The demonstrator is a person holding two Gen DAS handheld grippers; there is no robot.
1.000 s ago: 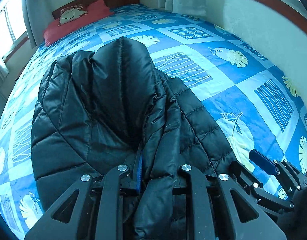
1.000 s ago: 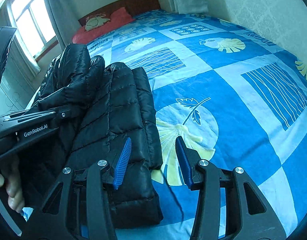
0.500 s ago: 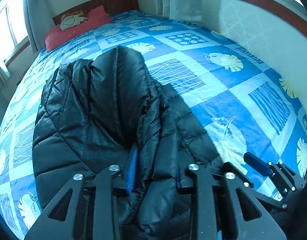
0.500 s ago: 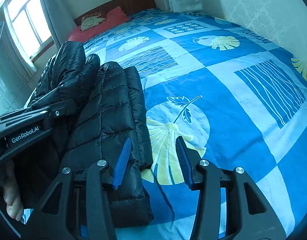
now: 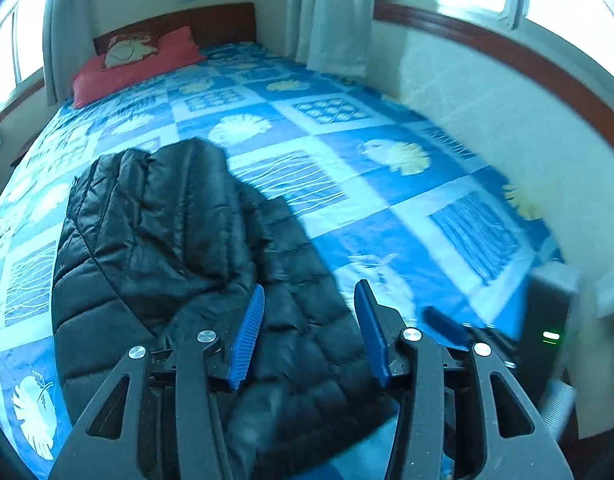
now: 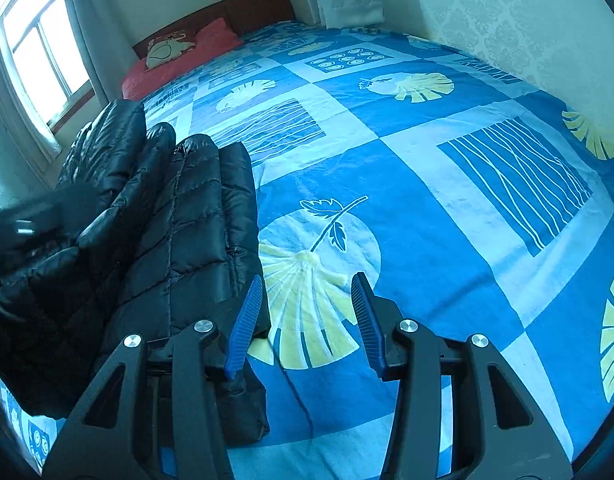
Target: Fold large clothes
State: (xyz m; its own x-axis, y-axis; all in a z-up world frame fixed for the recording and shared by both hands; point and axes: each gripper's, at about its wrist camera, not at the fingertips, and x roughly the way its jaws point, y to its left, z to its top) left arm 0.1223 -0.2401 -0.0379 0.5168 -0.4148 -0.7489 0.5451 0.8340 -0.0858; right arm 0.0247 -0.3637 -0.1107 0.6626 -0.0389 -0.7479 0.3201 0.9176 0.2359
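A black quilted puffer jacket lies bunched on the blue patterned bedspread. My left gripper hovers above the jacket's near part, its jaws opening, the blue pads apart and clear of the fabric below. In the right wrist view the jacket fills the left side. My right gripper stands open over the bedspread just right of the jacket's edge, with nothing between its fingers. The left gripper's body shows blurred at the far left of that view.
A red pillow and wooden headboard stand at the far end. A wall with a wooden sill runs along the bed's right side. Curtains hang in the corner. A dark box with a green light sits at right.
My left gripper let go of the jacket fold, opened and lifted back and up. The released fabric dropped flat. The right gripper stayed where it was, open.
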